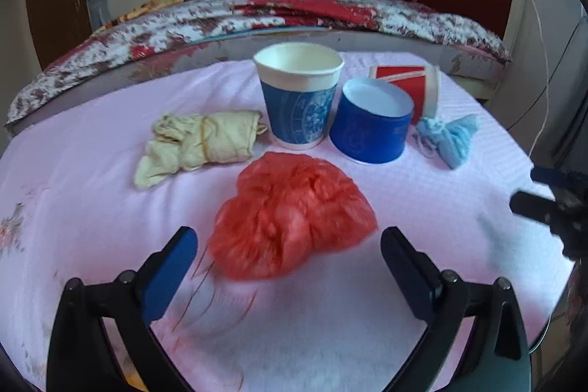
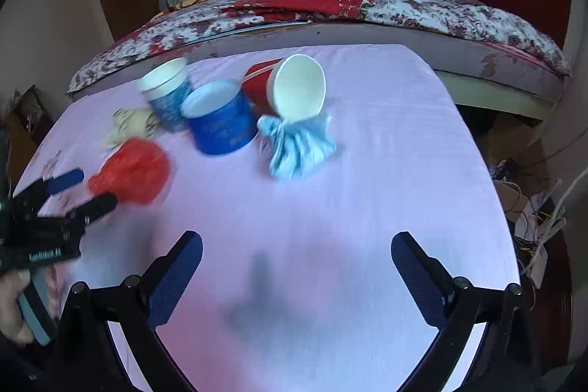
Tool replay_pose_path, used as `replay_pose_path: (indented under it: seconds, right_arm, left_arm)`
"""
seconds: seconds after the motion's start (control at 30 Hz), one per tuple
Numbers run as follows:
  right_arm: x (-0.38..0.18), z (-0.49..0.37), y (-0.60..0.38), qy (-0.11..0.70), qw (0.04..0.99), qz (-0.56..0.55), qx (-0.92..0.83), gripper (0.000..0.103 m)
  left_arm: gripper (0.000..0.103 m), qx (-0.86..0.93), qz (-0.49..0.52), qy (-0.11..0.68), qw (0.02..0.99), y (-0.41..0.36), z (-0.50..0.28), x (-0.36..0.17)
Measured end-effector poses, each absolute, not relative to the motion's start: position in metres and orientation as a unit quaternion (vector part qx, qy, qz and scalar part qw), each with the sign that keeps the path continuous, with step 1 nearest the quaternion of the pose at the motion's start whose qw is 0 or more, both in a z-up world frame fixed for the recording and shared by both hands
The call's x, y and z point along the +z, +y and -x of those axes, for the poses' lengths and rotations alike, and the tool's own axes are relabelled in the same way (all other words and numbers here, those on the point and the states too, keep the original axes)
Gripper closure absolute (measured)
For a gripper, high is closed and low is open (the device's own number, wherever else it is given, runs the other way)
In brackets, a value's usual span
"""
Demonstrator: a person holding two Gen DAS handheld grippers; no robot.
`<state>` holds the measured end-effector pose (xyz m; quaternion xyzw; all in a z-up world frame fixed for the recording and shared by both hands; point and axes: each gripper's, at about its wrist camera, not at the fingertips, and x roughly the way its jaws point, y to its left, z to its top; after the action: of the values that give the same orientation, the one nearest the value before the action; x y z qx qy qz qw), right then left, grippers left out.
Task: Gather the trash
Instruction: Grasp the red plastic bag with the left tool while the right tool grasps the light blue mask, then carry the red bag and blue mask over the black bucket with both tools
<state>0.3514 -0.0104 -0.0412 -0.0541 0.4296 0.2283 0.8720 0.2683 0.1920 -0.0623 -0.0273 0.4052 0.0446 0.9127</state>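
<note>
A crumpled red plastic bag (image 1: 294, 212) lies on the pink-covered table (image 1: 92, 208), just ahead of my left gripper (image 1: 290, 237), which is open with a fingertip at each side of the bag's near end. Behind it stand an upright blue-and-white paper cup (image 1: 299, 98) and an upside-down blue cup (image 1: 371, 120); a red cup (image 1: 408, 87) lies on its side. A yellowish wad (image 1: 198, 142) is at the left, a light-blue wad (image 1: 448, 138) at the right. My right gripper (image 2: 297, 241) hovers open over bare cloth, well short of the light-blue wad (image 2: 297, 146) and red cup (image 2: 294, 87).
A bed with a red patterned blanket (image 1: 294, 13) runs close behind the table's far edge. Cables and clutter (image 2: 533, 208) sit on the floor past the table's right edge. A hand (image 2: 11, 304) holds the left gripper's handle at the left of the right wrist view.
</note>
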Motion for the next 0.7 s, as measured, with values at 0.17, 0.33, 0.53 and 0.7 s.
replay_pose_path:
  seconds: [0.17, 0.33, 0.53, 0.7]
  right_arm:
    - [-0.054, -0.39, 0.014, 0.437, 0.868, 0.072, 0.224, 0.005]
    - [-0.065, -0.413, 0.032, 0.448, 0.863, 0.083, 0.217, 0.023]
    - [-0.064, -0.409, 0.037, 0.45, 0.86, 0.081, 0.225, 0.075]
    - [-0.055, -0.384, 0.03, 0.441, 0.862, 0.082, 0.235, 0.078]
  left_arm:
    - [0.008, 0.041, 0.027, 0.413, 0.909, 0.191, -0.285, -0.073]
    - [0.014, 0.035, 0.048, 0.421, 0.905, 0.195, -0.292, -0.079]
    - [0.042, 0.021, 0.064, 0.422, 0.904, 0.198, -0.29, -0.079]
    - [0.055, 0.008, 0.078, 0.406, 0.91, 0.2, -0.276, -0.069]
